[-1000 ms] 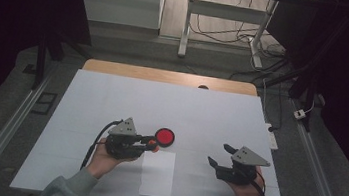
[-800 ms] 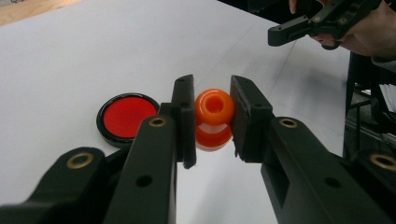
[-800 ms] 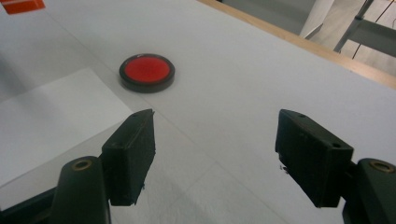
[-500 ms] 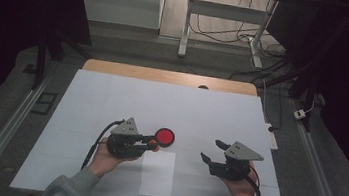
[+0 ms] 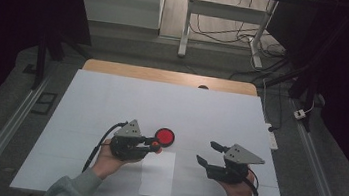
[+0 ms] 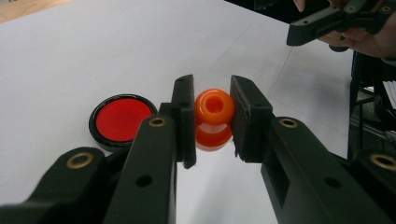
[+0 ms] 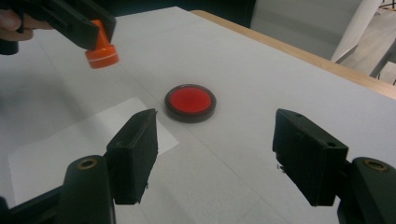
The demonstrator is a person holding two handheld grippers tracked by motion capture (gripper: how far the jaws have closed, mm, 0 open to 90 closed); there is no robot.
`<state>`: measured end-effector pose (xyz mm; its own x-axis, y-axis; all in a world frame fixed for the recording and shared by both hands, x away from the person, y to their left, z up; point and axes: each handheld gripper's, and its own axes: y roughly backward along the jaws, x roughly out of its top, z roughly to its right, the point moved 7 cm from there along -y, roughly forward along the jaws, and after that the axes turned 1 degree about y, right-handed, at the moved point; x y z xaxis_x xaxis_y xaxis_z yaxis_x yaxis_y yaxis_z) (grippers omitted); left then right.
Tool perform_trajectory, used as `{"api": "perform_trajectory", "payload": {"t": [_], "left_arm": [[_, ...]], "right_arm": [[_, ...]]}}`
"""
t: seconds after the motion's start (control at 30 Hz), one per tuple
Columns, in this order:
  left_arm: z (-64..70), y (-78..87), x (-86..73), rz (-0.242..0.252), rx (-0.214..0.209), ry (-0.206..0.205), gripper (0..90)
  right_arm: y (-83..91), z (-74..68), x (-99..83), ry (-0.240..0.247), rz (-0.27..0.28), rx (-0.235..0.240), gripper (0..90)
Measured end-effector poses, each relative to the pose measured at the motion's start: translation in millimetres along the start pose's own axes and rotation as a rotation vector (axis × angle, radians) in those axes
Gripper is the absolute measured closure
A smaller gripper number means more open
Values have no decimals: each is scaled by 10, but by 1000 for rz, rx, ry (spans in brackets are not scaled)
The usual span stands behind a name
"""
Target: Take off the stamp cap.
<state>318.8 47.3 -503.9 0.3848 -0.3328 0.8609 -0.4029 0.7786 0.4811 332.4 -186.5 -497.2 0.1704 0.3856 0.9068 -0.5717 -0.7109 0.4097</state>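
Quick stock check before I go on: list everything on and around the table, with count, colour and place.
Stamp: one, orange, clamped between the left gripper's jaws, lifted off the table.
Ink pad: one, round, red in a black rim, on the table beside the stamp.
Paper sheet: one, white, near the table's front edge, between the hands.
Table: one, white top, wooden far edge.
Left gripper: one, black, shut on the stamp.
Right gripper: one, black, open, facing the ink pad.
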Motion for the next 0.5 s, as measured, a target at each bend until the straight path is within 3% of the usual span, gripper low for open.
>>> {"api": "perform_trajectory", "payload": {"t": [0.27,0.5], "left_arm": [[10,-30,-4,3,6,2,719],[14,-44,-1,6,8,4,719]], "right_arm": [[-91,-112,-40,-16,-10,48,304],[-180,-232,-49,9,-34,77,303]]}}
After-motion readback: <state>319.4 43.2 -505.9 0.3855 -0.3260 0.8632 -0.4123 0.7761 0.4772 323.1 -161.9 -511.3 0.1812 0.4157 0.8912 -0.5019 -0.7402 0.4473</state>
